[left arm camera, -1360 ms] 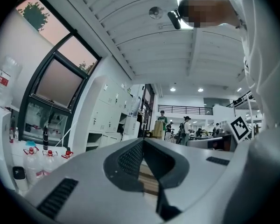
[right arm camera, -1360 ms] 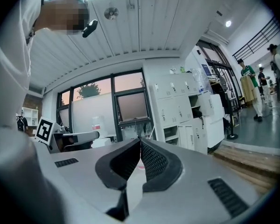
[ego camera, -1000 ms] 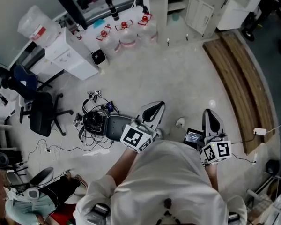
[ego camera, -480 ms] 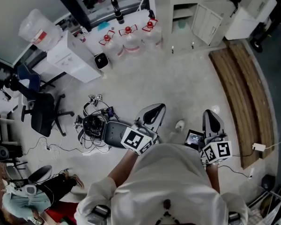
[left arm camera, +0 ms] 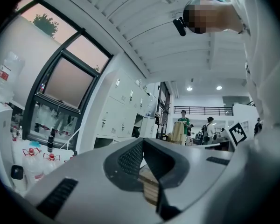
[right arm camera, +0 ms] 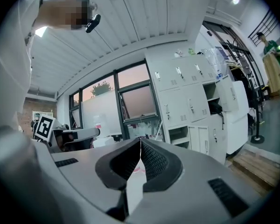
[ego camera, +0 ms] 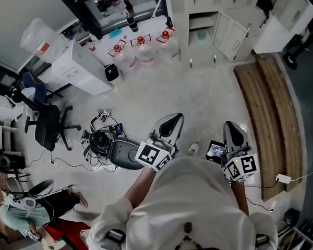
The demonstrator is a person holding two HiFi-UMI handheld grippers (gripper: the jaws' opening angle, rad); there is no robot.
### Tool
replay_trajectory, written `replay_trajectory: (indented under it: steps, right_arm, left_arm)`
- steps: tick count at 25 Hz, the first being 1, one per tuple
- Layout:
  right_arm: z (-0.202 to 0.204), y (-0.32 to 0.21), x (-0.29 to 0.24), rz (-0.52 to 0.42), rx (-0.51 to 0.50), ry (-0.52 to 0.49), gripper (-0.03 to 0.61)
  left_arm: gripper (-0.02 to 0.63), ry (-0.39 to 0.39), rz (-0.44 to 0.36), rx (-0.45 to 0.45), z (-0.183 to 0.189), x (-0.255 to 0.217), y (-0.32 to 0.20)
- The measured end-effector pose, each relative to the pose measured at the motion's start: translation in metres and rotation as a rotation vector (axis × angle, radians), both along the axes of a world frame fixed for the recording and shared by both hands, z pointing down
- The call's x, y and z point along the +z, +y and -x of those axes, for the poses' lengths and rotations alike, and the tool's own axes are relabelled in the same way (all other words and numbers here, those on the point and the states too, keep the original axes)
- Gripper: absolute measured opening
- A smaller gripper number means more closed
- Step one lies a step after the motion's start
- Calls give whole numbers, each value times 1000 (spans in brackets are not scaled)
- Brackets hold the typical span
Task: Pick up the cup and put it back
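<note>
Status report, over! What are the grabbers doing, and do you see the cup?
Left gripper jaws shut, empty. Right gripper jaws shut, empty. No cup in view. Water bottles and lockers ahead across the floor.

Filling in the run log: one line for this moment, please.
cup: not in view | left gripper: shut, empty | right gripper: shut, empty

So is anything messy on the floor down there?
Yes: a tangle of black cables sprawls loose on the floor beside the office chair, with one thin wire trailing away from the heap.
</note>
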State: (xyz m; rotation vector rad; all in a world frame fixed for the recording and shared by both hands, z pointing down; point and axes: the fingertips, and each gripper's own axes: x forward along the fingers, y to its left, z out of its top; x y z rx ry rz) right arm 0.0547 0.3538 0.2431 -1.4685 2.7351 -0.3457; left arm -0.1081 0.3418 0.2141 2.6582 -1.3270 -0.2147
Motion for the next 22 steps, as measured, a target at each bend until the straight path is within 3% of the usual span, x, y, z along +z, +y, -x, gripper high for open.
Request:
replay_trajectory:
  steps: [5,11,22]
  right_arm:
    - [-18,-27,7,23,-40,-10,26]
    - [-23,-62,13,37,-35,-18,26]
    - [-42,-166,16,53,74,15,26]
  left_arm:
    - [8,-1,4,-22,-29,0,-20]
    - [8,-24,23,-32,-28,7,-58]
    - [8,-7,26,59,-37,15,-179]
